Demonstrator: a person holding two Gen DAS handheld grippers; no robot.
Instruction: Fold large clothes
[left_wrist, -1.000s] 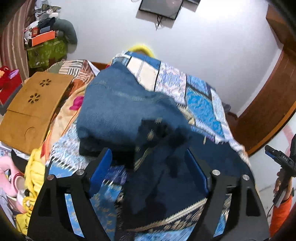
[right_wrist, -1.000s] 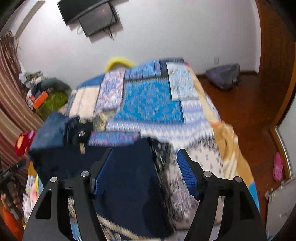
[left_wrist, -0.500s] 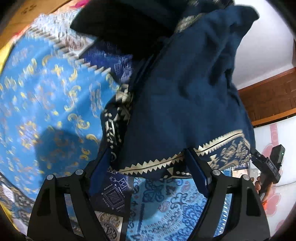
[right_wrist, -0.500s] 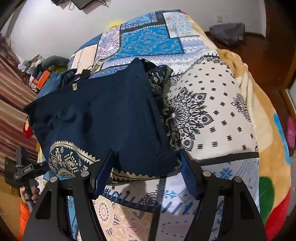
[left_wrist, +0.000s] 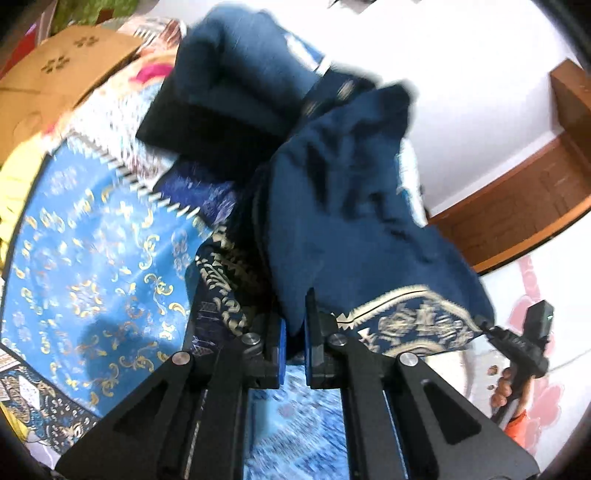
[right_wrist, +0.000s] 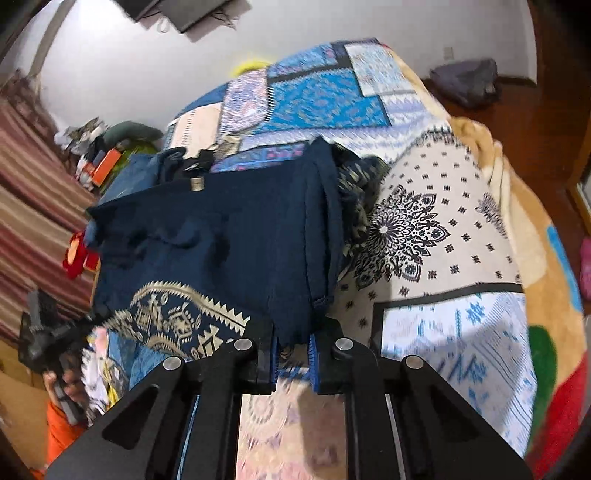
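**Both tools pinch the near hem of the navy garment**

In the left wrist view, the left tool fills the bottom centre of the frame, its two blue-padded fingers drawn close together with a fold of the navy garment caught between them. The cloth rises from that pinch toward the upper middle of the frame, plain dark blue above, with a gold-patterned border running out to the lower right. At the far end of that border, at the right edge of the frame, the right tool is seen from the side, gripped by a hand with an orange sleeve below it.

In the right wrist view the right tool sits at the bottom centre; its jaws are closing, and the garment's lower edge already sits pressed between the blue pads. The garment spreads up and left from there, its gold border lying at lower left. The left tool appears dark at the left edge.

Under the garment lies the bed, covered in a patchwork spread of blue, white and black prints. Beyond the garment, toward the upper left of the left wrist view, a folded pile of denim-blue and black clothes rests on the bed. Further left is a tan wooden board with flower cut-outs. A white wall closes the background.
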